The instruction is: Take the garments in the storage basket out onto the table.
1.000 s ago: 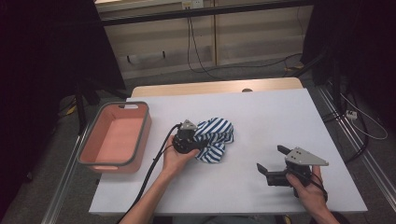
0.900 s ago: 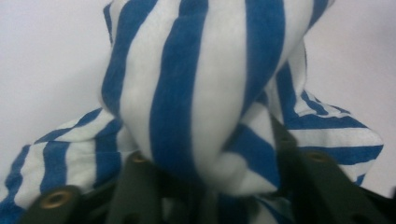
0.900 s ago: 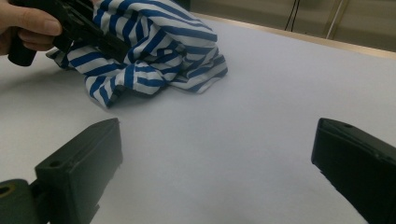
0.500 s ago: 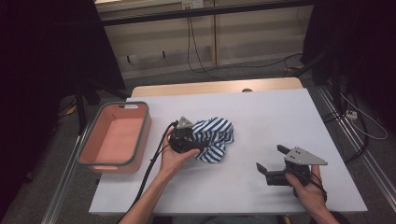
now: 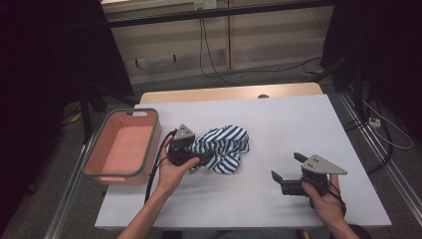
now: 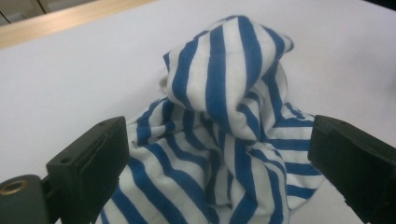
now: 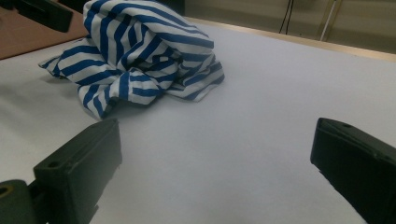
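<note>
right gripper [image 5: 283, 175] wide open, empty, lower right | left gripper [image 5: 206, 158] wide open astride cloth [image 5: 223, 147], mid-frame on worktop [image 5: 298, 124] | risk: closing catches one loose fold, bundle unravels, drags | bin [image 5: 104, 172] far left

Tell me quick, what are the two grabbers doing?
Left gripper: open, jaws either side of the striped cloth, not clamped.
Right gripper: open, holding nothing, over the white table.
</note>
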